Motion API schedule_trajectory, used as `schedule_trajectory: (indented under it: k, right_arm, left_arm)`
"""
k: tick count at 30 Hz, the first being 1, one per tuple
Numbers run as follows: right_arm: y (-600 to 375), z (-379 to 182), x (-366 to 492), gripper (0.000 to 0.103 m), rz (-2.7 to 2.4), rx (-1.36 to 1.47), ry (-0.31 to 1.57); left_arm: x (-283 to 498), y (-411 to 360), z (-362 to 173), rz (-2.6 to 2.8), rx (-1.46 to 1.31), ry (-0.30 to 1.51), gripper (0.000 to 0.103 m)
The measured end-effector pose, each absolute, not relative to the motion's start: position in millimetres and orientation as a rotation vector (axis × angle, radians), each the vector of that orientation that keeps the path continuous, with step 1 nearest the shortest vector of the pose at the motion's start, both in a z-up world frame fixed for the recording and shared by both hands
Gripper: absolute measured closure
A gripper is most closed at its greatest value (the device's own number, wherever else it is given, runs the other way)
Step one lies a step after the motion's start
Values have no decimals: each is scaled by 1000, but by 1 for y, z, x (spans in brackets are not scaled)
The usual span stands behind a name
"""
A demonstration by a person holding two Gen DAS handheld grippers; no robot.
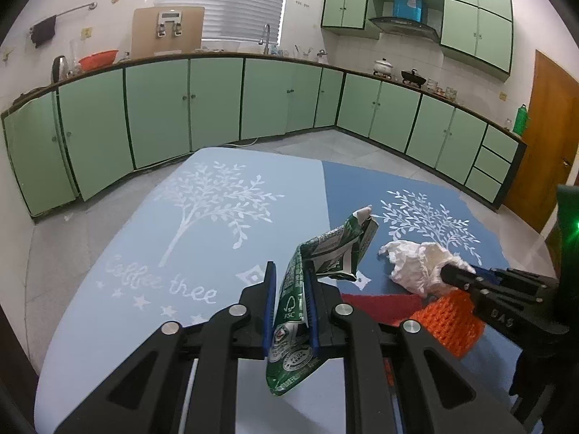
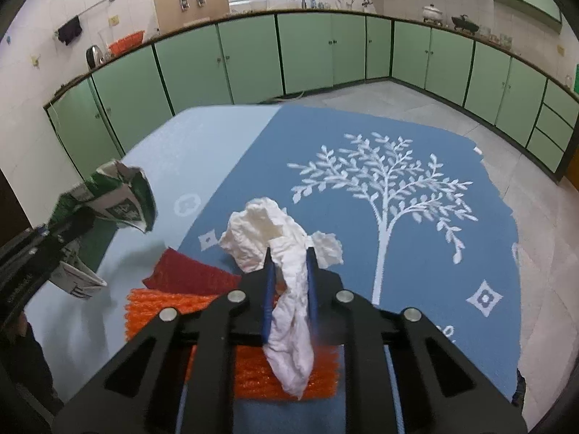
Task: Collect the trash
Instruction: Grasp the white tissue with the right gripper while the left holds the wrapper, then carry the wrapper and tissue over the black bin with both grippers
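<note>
Two grippers, each w/ a piece of trash pinched. Left gripper (image 1: 291, 275) has its blue pads pressed onto a crushed green-and-white carton (image 1: 318, 264); the flattened carton runs up between the fingers, upper end bent off to the right, lifted above the table (image 1: 119, 289). Lower end of the carton hangs down behind the pads toward the camera.

Right gripper (image 2: 289, 260) is clamped on a crumpled white tissue (image 2: 275, 235). Wad bulges out past the fingertips, thin tail of it trails back between the pads and droops below them. In the left wrist view the same tissue (image 1: 412, 264) sits at the tip of the right gripper (image 1: 452, 275), which reaches in from the right edge; whether the wad's underside still touches the cloth can't be told.

Table wears a tablecloth in 2 blues: light blue half w/ a white tree print and "coffee tree" lettering, darker blue half (image 2: 416, 137) w/ another white tree. Near the table's closer edge lie a dark red knitted piece (image 2: 188, 275) and, just beside and partly under it, an orange knitted piece (image 2: 155, 307); orange one extends beneath the right gripper's body.

Carton (image 2: 119, 199) also shows at left in the right wrist view, held up by the left gripper (image 2: 68, 228), well apart from the tissue.

Background: green cabinets (image 1: 155, 108) along the walls, counter w/ a sink tap (image 1: 266, 36), a kettle (image 1: 59, 67), an orange-red basin (image 1: 98, 58). Brown door (image 1: 546, 137) at far right.
</note>
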State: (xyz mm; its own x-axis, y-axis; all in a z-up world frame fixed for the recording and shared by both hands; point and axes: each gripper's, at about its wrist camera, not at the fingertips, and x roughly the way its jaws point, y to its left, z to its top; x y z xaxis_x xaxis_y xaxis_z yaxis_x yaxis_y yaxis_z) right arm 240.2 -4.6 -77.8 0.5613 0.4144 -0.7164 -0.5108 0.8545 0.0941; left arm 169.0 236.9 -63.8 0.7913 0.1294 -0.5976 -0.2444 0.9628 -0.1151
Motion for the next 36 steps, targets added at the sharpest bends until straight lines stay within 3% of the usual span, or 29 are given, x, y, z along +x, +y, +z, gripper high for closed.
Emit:
schedule_trajectory:
  k: [16,36]
  right_arm:
    - [-79,-21,220,86,545,97,648]
    - [-150,6,164,88,423,95,568]
  left_arm:
    - [161,205,-35,128,-187,571,88]
    - [149,119,-14,-30,-155,538,88]
